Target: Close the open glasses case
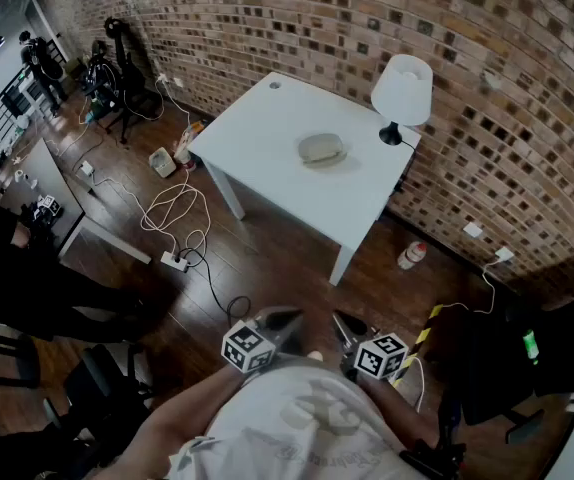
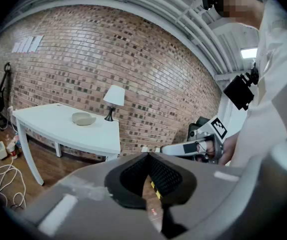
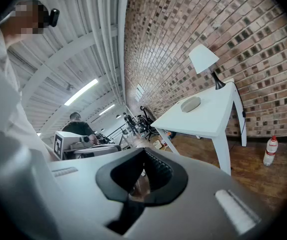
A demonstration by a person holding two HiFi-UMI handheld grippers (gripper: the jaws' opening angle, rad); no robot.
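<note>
the glasses case [image 1: 321, 149] is a small oval shell of pale grey-beige colour. in the head view it sits a little above the centre of the frame and lies flat on the white table [image 1: 257, 128], near the middle of the top. in the left gripper view the glasses case [image 2: 83, 118] shows left of the middle, and in the right gripper view the glasses case [image 3: 190, 104] shows right of centre. it is too small to tell how wide its lid stands.
</note>
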